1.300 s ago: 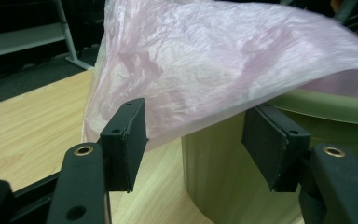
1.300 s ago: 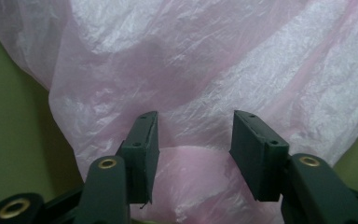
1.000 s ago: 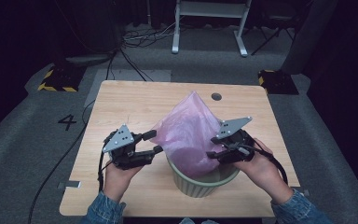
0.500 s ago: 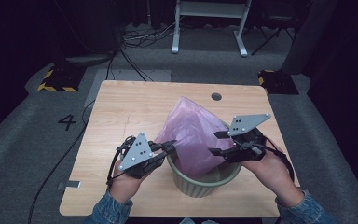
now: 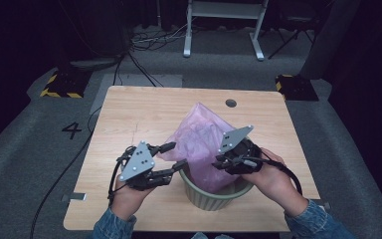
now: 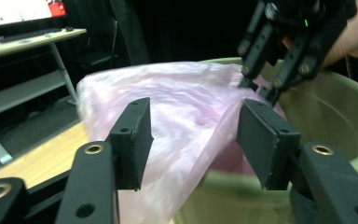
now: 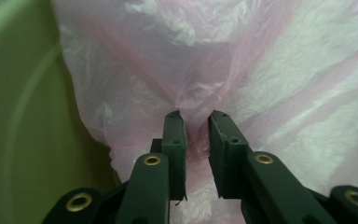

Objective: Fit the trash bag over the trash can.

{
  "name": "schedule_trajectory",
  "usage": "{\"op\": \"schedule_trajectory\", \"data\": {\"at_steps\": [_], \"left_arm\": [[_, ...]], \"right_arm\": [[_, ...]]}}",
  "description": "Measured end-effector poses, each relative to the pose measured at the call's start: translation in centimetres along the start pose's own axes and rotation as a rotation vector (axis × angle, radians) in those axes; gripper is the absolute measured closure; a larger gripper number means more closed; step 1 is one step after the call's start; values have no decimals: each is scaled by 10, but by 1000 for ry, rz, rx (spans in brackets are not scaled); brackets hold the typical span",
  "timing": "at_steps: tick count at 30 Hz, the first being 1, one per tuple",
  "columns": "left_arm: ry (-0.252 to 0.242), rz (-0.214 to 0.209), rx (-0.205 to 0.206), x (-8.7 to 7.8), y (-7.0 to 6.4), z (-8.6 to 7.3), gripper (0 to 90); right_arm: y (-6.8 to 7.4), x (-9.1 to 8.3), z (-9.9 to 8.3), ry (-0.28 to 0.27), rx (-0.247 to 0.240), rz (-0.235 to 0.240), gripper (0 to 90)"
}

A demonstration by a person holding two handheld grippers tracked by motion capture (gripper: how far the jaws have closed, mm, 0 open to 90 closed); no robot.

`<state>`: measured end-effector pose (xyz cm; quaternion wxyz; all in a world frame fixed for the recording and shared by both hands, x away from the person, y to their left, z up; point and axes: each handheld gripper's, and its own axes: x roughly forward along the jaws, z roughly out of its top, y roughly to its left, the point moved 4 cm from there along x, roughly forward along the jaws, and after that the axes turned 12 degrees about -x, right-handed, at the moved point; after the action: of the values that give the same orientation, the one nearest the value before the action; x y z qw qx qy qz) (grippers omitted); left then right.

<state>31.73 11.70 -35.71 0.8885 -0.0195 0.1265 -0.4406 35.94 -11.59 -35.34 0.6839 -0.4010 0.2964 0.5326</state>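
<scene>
Near the desk's [image 5: 129, 109] front edge, the right gripper [image 5: 222, 160] pinches the flimsy, slippery pink bin bag [image 5: 201, 142] over the green bin [image 5: 214, 199], while the left gripper [image 5: 171, 157] gapes wide beside its loose edge, the best hold.

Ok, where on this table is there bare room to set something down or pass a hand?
The far strip of the table by the round hole is bare, and so is the left side. The near middle is crowded: green bin, pink bag, left gripper, right gripper.
</scene>
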Motion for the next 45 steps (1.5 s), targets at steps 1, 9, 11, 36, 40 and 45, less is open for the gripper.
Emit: {"op": "schedule_trajectory", "data": {"at_steps": [1,9,11,36,40,45], "left_arm": [[-10,12,-29,-5,7,-2,445],[-7,55,-88,-7,25,-3,444],[-12,47,-99,-6,27,-1,439],[36,70,-78,18,21,20,435],[71,106,-136,15,37,18,424],[134,97,-286,23,57,8,358]], "right_arm": [[-1,8,-1,78,13,-2,728],[-6,7,-1,78,41,-4,540],[-11,-6,-2,-9,50,-13,490],[-14,-27,-8,-104,83,-8,492],[-20,-38,-8,-145,96,-55,492],[-23,-43,-11,-153,105,-90,492]]}}
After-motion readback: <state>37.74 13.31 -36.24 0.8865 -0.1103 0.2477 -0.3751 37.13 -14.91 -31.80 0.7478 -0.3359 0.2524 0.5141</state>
